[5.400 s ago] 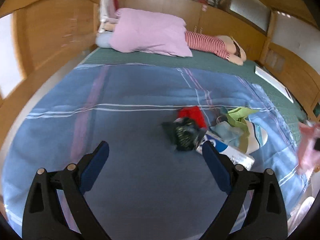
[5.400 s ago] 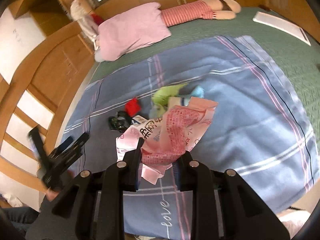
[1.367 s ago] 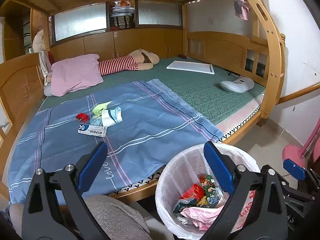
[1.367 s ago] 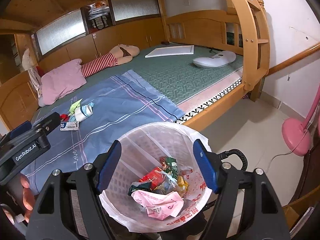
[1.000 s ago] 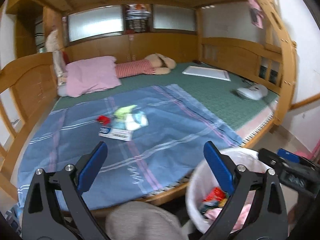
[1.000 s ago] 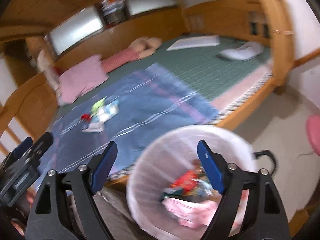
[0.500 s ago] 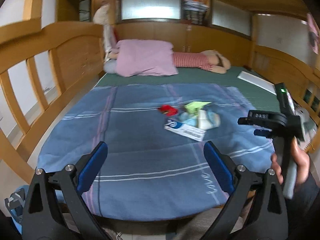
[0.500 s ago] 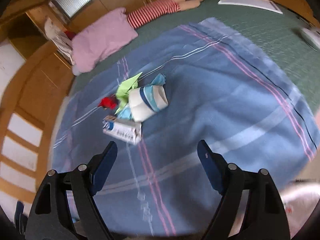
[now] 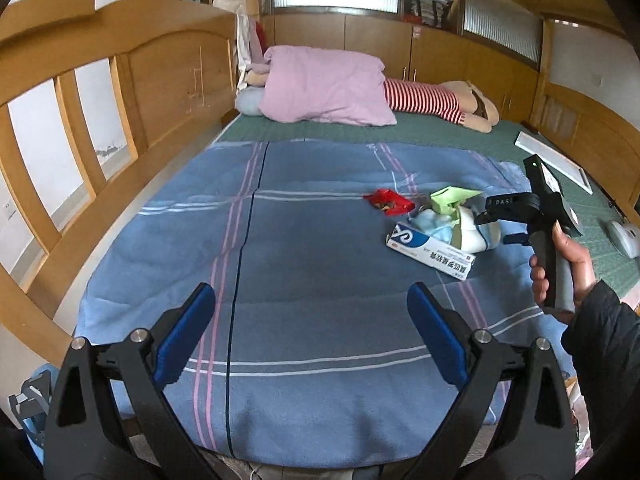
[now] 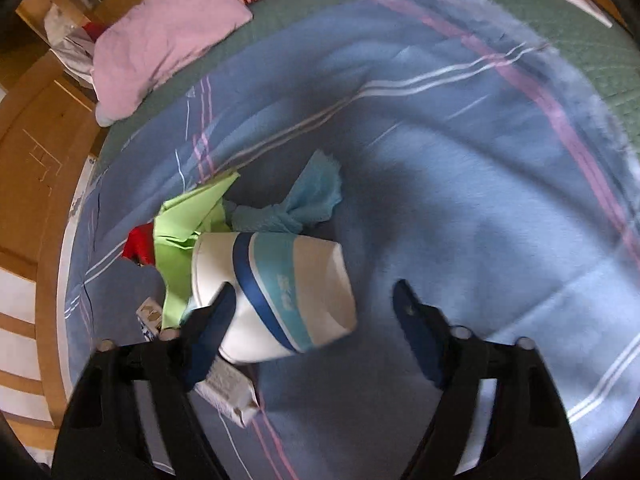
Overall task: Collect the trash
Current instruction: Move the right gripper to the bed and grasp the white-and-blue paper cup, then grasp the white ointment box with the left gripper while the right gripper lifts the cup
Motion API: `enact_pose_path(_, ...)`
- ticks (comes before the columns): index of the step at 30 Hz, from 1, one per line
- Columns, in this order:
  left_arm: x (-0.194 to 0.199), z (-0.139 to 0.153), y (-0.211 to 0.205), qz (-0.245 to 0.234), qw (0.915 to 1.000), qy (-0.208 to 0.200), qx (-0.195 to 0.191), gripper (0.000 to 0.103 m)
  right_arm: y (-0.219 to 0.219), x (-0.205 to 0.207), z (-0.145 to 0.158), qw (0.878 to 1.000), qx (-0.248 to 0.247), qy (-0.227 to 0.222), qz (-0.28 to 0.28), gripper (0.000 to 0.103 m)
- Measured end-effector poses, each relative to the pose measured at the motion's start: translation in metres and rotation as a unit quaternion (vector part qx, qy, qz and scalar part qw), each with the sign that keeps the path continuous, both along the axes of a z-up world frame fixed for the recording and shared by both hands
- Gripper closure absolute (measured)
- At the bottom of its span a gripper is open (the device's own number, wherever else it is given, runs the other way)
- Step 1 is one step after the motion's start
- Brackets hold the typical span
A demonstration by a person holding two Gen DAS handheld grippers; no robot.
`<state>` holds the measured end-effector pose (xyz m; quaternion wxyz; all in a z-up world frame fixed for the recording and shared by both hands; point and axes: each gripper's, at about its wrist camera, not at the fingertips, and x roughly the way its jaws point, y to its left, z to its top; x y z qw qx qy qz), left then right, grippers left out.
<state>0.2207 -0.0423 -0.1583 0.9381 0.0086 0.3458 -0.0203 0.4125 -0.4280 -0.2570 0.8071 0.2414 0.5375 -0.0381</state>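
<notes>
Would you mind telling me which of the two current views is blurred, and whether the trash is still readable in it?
Left wrist view: sharp, evenly daylit, fisheye-bent bed rails; the toothpaste box print is crisp. Right wrist view: motion-smeared, especially the blue blanket stripes and right tongs; the paper cup stays recognisable, but its printing is unreadable.

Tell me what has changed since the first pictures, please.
The right tongs let go of the pink wrapper at the bin, came back to the bed and now hang open over the paper cup. The black wrapper is also gone. The left tongs stay open and empty. The red wrapper, green paper and toothpaste box remain on the blue blanket.
</notes>
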Motion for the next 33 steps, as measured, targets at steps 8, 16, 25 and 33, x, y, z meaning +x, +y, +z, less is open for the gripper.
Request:
enact_pose_path(8,0.006,-0.009,-0.007,-0.004,0.9999,0.012,0.004,0.007,-0.003,-0.007,0.004,0.999,0.044,-0.004,0.000,0.083)
enact_pose_path(16,0.006,-0.010,-0.027,-0.026,0.9995,0.012,0.013,0.007,-0.010,-0.053,0.035,0.998,0.052,-0.037,0.004,0.083)
enact_pose_path(25,-0.009,0.002,-0.059,-0.066,0.9977,-0.001,0.012,0.007,-0.041,-0.149,0.081,0.995,0.049,-0.084,-0.023,0.083)
enact_pose_path(33,0.039,-0.023,-0.100,-0.083,0.9953,0.047,-0.019,0.007,-0.053,-0.243,0.114,0.990,0.043,-0.124,-0.046,0.083)
